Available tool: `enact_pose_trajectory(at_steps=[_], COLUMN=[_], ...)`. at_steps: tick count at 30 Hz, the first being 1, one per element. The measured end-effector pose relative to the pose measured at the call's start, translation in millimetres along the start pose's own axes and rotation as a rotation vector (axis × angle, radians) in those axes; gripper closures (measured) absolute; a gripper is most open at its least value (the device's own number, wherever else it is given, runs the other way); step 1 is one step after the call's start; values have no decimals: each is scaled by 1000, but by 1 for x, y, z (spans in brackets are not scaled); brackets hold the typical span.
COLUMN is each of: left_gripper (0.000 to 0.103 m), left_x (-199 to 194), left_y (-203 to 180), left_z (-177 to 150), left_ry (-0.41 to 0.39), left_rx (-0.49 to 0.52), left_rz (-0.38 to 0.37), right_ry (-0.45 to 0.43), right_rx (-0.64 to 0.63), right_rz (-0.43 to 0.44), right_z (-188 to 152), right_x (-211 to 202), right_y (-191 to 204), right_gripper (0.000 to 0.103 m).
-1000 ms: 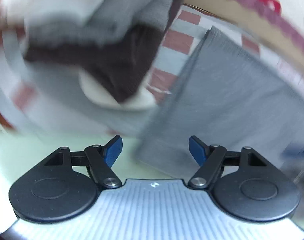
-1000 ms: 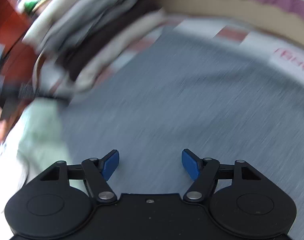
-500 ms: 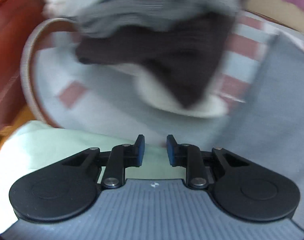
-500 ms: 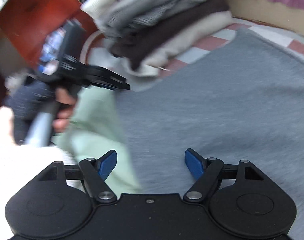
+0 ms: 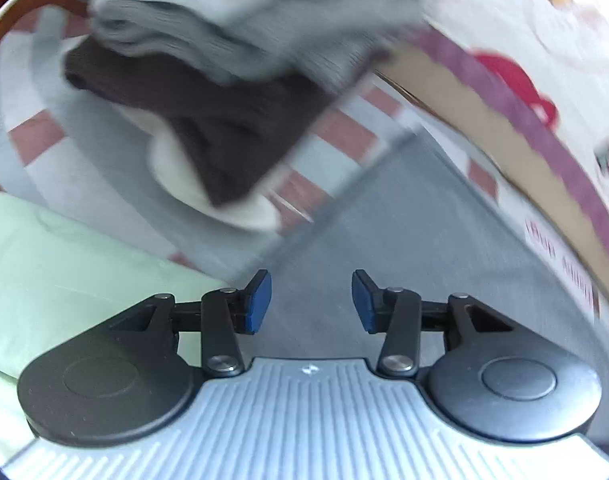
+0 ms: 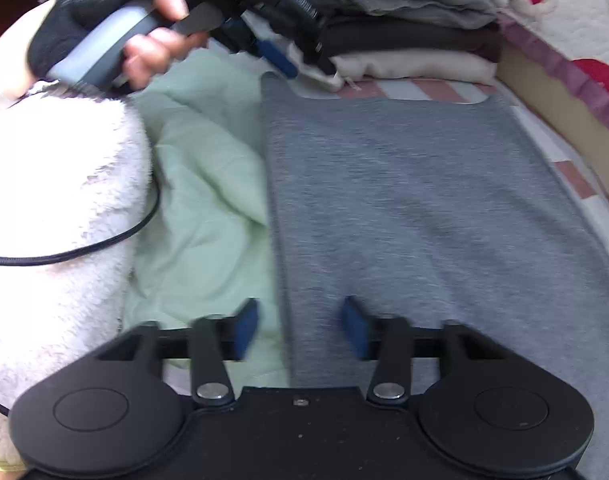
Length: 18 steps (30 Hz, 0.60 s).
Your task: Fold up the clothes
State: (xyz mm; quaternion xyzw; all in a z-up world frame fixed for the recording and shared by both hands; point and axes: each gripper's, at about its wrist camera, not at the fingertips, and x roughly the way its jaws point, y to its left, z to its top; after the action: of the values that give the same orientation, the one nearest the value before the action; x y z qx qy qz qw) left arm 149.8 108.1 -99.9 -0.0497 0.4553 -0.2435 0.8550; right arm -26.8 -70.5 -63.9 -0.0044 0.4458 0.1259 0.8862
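Observation:
A grey garment (image 6: 416,200) lies flat on the bed, folded into a long rectangle. My right gripper (image 6: 300,328) hovers open over its near left edge, nothing between the blue pads. My left gripper (image 5: 310,300) is open over the garment's far left corner (image 5: 344,240), empty. In the right wrist view the left gripper (image 6: 272,54) shows at the far corner, held by a gloved hand (image 6: 104,20). A pale green cloth (image 6: 200,200) lies crumpled left of the grey garment.
A stack of folded clothes (image 6: 404,20), grey, dark brown and cream, sits at the far end on the striped sheet (image 5: 44,136). A quilted bed edge (image 6: 564,80) runs along the right. A white fluffy sleeve (image 6: 56,208) with a black cable fills the left.
The left gripper's fingers, close together half a second ago, have opened, and it has swung right over the grey garment's corner. The right gripper has pulled back to the near left edge.

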Motion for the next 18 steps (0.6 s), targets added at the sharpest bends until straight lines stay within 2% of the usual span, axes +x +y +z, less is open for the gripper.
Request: enact_pose_trajectory(at_steps=[2, 3, 4, 6, 9, 11, 13, 15, 17, 18], left_gripper=[57, 56, 53, 33, 33, 32, 26, 21, 20, 20], left_x=[-6, -12, -22, -37, -44, -38, -37, -31, -19, -12], left_y=[-20, -30, -39, -57, -80, -92, -105, -114, -122, -125], left_z=[-7, -11, -14, -23, -37, -39, -48, -67, -92, -104], left_ry=[-27, -62, -116, -162, -138, -71, -1, 21, 30, 32], left_rx=[111, 172, 240, 377, 561, 679, 891, 1173, 1421, 1501], left_rz=[-46, -98, -190, -341, -458, -532, -593, -558, -464, -417], right_ry=[-15, -23, -30, -46, -69, -91, -95, -96, -105, -104], right_rx=[11, 17, 23, 34, 52, 91, 123, 142, 146, 142], right_rz=[-26, -39, -52, -78, -117, -96, -83, -78, -81, -85], right_z=[-2, -3, -4, -6, -9, -13, -17, -21, -22, -23], right_x=[-4, -6, -9, -13, -19, -25, -26, -25, -25, -25], right_y=[-4, -6, -8, -12, -18, -25, -29, -31, -32, -32], right_gripper=[90, 91, 91, 94, 95, 95, 96, 97, 97, 97])
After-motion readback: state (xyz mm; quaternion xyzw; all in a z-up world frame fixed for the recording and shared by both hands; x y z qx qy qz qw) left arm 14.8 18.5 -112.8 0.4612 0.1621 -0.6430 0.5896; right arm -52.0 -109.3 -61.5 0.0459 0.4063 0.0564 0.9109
